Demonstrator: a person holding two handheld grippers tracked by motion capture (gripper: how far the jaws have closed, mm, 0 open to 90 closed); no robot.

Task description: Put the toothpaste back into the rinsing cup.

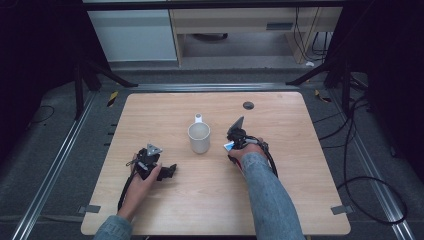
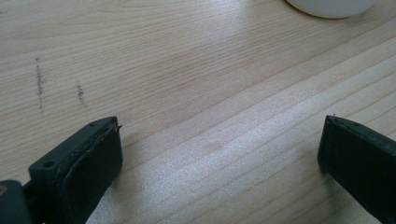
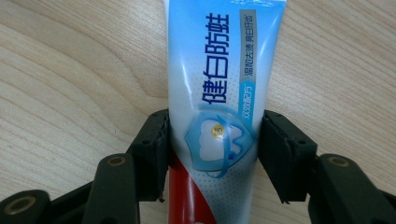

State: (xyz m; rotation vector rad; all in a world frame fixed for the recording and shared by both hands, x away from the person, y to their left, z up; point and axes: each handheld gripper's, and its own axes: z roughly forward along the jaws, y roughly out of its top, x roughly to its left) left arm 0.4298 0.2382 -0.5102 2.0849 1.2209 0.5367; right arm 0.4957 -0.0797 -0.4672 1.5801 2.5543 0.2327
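1. My left claw (image 1: 169,171) rests low on the worktop (image 1: 150,115) at about 8 o'clock from the mug (image 1: 199,137). In the left gripper view its jaws stand wide apart with nothing but bare wood between them, and the mug's white base (image 2: 331,7) lies ahead, well apart from them.
2. The mug stands upright near the middle of the worktop, its mouth open and, as far as I can see, nothing in it.
3. My right claw (image 3: 212,140) sits at about 3 o'clock from the mug, near it but apart. The jaws are pressed against both sides of the toothpaste tube (image 3: 219,84), so I have it gripped across its printed body. In the high view a bit of the tube's blue (image 1: 229,146) shows under the right claw (image 1: 231,142).
4. Progress, as I judge it: the grasp on the tube is made. Carrying it to the mug and standing it inside looks not yet done.
5. Count: one mug, one toothpaste tube, two claws, one dark round grommet (image 1: 248,105) at about 1 o'clock from the mug.
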